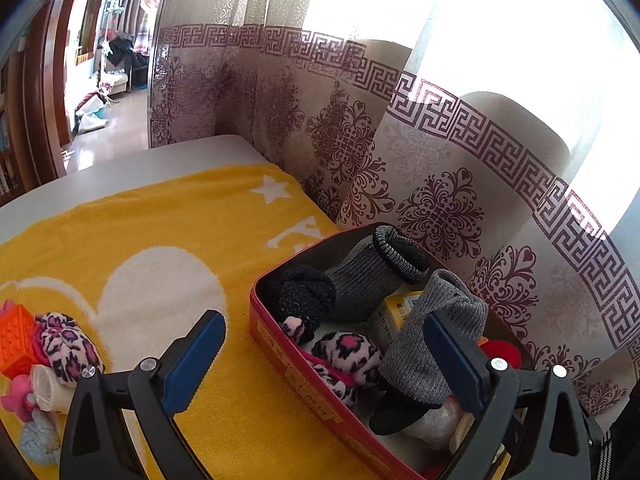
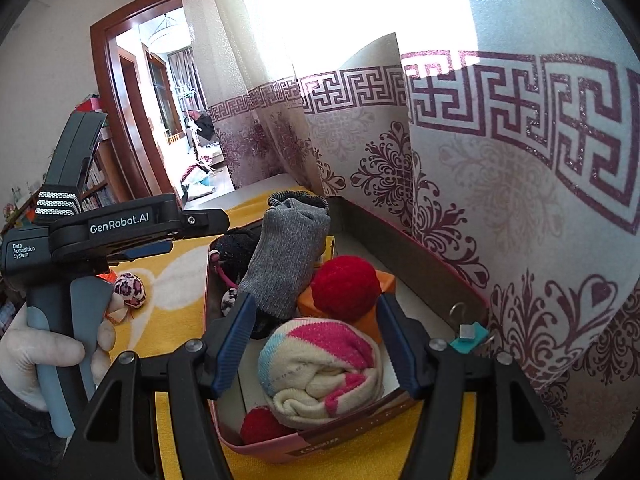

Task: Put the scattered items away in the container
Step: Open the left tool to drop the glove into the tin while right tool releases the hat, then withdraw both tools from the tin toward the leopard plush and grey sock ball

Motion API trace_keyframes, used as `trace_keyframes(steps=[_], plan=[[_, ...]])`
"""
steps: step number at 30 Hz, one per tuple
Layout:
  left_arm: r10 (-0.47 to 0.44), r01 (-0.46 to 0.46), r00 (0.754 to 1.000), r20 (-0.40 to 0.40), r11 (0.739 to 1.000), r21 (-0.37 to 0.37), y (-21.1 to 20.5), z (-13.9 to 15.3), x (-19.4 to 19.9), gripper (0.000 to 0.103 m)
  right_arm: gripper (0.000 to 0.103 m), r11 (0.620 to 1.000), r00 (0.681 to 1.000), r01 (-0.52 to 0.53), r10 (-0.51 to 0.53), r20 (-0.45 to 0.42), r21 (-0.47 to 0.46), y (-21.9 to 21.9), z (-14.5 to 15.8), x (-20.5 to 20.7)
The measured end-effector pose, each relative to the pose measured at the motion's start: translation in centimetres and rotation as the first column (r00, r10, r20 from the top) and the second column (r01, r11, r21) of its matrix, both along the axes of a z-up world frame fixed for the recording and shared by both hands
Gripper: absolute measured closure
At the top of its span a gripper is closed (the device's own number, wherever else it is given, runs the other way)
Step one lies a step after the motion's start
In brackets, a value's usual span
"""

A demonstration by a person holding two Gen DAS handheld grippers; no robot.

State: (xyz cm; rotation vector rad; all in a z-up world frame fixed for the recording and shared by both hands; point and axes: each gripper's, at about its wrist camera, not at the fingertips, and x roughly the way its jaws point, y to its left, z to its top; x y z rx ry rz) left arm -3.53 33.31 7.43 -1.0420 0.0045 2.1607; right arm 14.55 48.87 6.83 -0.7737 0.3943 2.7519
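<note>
Lower left of the left wrist view, a leopard sock ball lies loose on the yellow towel. The left gripper gapes wide, empty, over the red tin (a grey sock leans inside). The right gripper clasps a pink-and-cream sock roll low over the tin.

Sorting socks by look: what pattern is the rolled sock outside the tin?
Pink-and-black leopard print, clearest in the left wrist view.

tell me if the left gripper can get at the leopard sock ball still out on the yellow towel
Probably yes. The left gripper is open and empty over the red tin, and the leopard sock ball lies uncovered on the yellow towel to its left, nothing between them.
</note>
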Motion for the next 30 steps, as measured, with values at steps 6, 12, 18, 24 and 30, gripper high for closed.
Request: trace_keyframes(steps=[6,12,18,24,30], plan=[[0.046,-0.046,0.999,-0.008,0.999,-0.013,-3.0,-0.1,0.2,0.002,0.036,1.0,1.0,-0.018,0.019,-0.012,0.016,-1.2,0.6,0.0],[0.122,-0.122,0.992,-0.011,0.992,-0.017,-7.4,-0.5,0.2,0.002,0.033,0.998,0.999,-0.05,0.05,-0.016,0.031,-2.8,1.0,-0.3],[0.219,-0.219,0.976,-0.012,0.975,-0.032,-13.2,-1.4,0.3,0.002,0.029,0.994,0.995,-0.101,0.101,-0.011,0.042,-4.9,1.3,-1.0],[0.34,-0.34,0.94,0.002,0.94,-0.036,-20.0,-2.6,0.0,0.002,0.027,0.984,0.984,-0.178,0.178,0.009,0.022,-7.4,1.2,-2.9],[0.423,-0.423,0.905,0.041,0.906,-0.02,-25.1,-3.8,-0.5,0.002,0.024,0.972,0.971,-0.233,0.232,0.061,0.024,-10.1,0.7,-6.1]])
